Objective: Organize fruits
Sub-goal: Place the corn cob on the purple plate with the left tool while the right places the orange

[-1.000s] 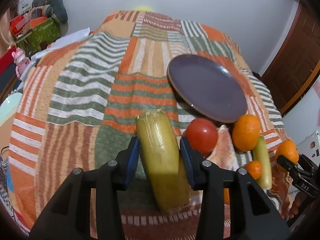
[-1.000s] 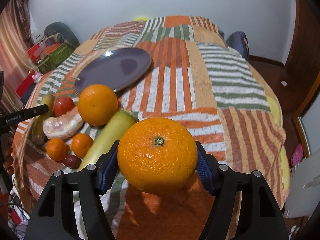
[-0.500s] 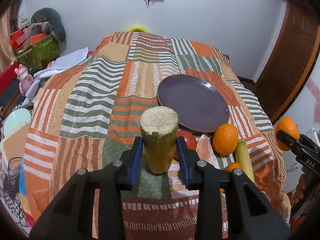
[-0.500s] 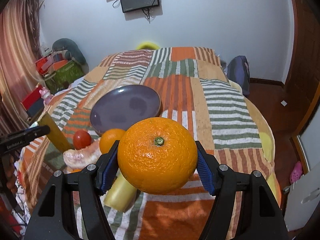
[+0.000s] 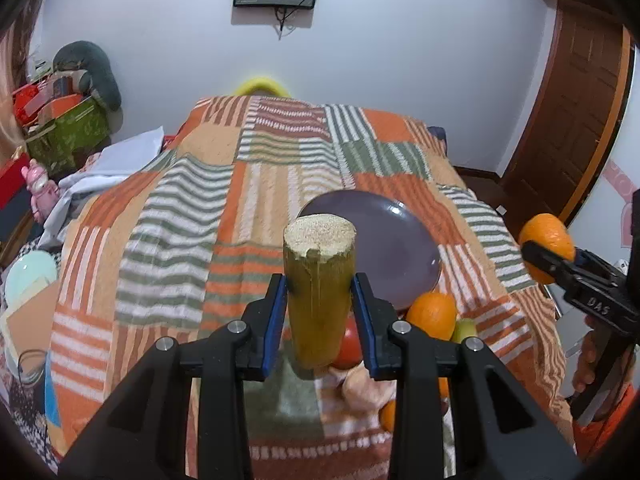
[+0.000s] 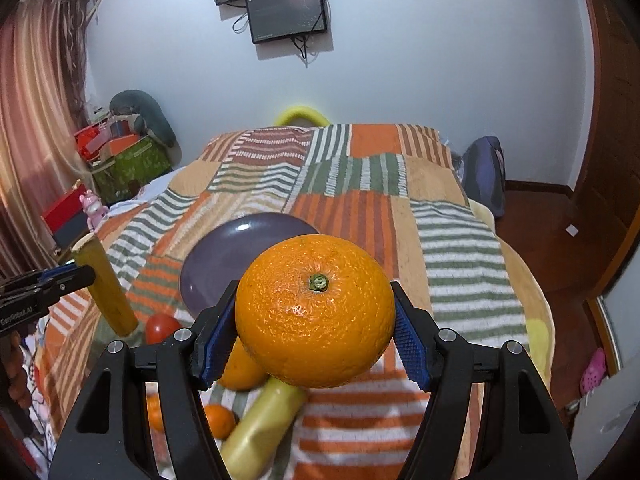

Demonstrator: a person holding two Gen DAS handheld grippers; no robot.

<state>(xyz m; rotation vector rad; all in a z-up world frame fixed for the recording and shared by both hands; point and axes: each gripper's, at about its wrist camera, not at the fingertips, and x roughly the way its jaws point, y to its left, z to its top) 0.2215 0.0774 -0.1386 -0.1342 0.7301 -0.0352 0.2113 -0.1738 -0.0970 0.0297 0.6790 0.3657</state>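
Note:
My left gripper (image 5: pixel 319 300) is shut on a yellow-green sugarcane piece (image 5: pixel 318 280), held upright above the bed; it also shows in the right wrist view (image 6: pixel 106 288). My right gripper (image 6: pixel 316 320) is shut on a large orange (image 6: pixel 316 312), seen from the left wrist view (image 5: pixel 546 246) at the far right. A purple plate (image 5: pixel 396 240) (image 6: pixel 224 256) lies on the striped blanket. Below the grippers lie a tomato (image 6: pixel 160 326), another orange (image 5: pixel 432 314), a second cane piece (image 6: pixel 260 428), small tangerines (image 6: pixel 218 420) and a pale peeled fruit (image 5: pixel 362 386).
The bed with the orange, green and white blanket (image 5: pixel 224 208) fills the middle. Boxes and a pink toy (image 5: pixel 40 190) stand at the left. A wooden door (image 5: pixel 576 128) is at the right, a backpack (image 6: pixel 486 172) on the floor, and screens (image 6: pixel 286 8) on the wall.
Both grippers have risen and tilted up with their fruit. The fruit pile and the plate now sit lower and farther away in both views.

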